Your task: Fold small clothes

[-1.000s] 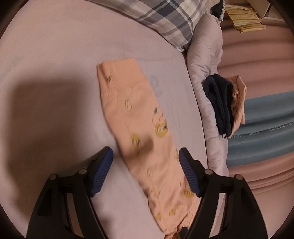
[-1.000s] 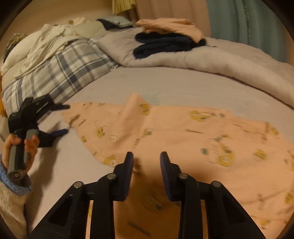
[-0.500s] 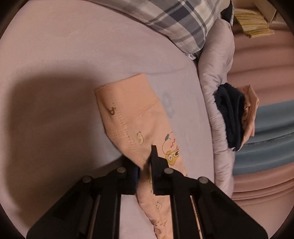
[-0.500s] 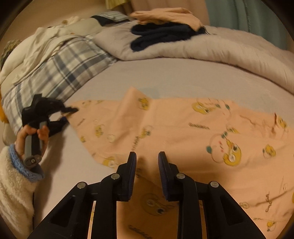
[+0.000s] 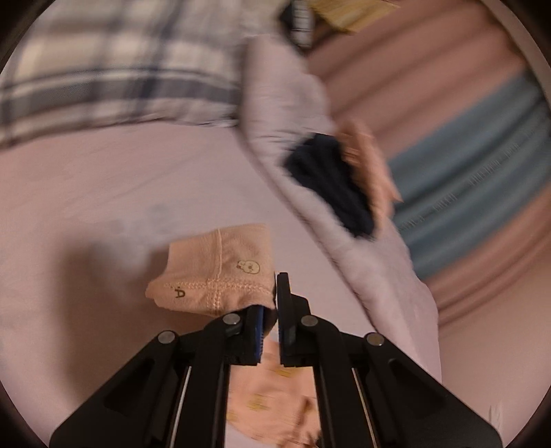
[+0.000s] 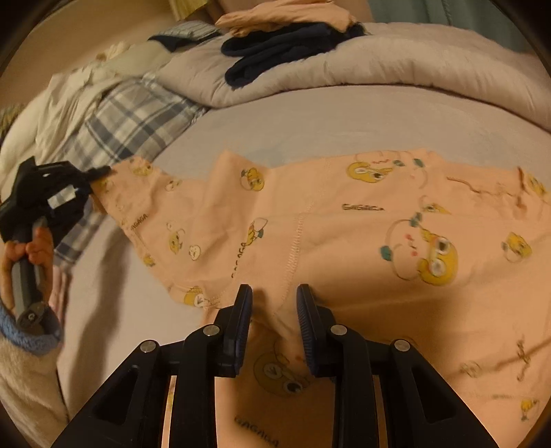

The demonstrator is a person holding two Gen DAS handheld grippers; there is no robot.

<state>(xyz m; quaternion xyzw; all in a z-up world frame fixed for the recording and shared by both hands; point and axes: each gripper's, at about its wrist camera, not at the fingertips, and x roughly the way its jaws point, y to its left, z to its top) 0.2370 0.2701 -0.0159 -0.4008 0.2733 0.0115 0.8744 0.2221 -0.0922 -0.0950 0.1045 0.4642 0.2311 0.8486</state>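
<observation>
A peach child's garment (image 6: pixel 344 234) with yellow cartoon prints lies spread on the lilac bed sheet (image 6: pixel 310 117). My left gripper (image 5: pixel 270 310) is shut on the cuff end of the garment (image 5: pixel 220 272) and holds it lifted off the sheet. It also shows in the right wrist view (image 6: pixel 100 172), pinching the garment's left tip. My right gripper (image 6: pixel 273 303) is partly open, its fingers standing either side of a raised ridge of the garment's near edge, not clamped on it.
A grey duvet roll (image 6: pixel 361 65) runs along the far side with a dark navy garment (image 6: pixel 286 48) and a folded peach one (image 6: pixel 282 17) on it. A plaid pillow (image 6: pixel 127 117) lies at the left. Pink and blue curtains (image 5: pixel 482 144) hang beyond.
My left gripper shut on the garment's cuff end and lifted it, swinging toward the duvet. My right gripper moved closer over the garment's near edge, still partly open.
</observation>
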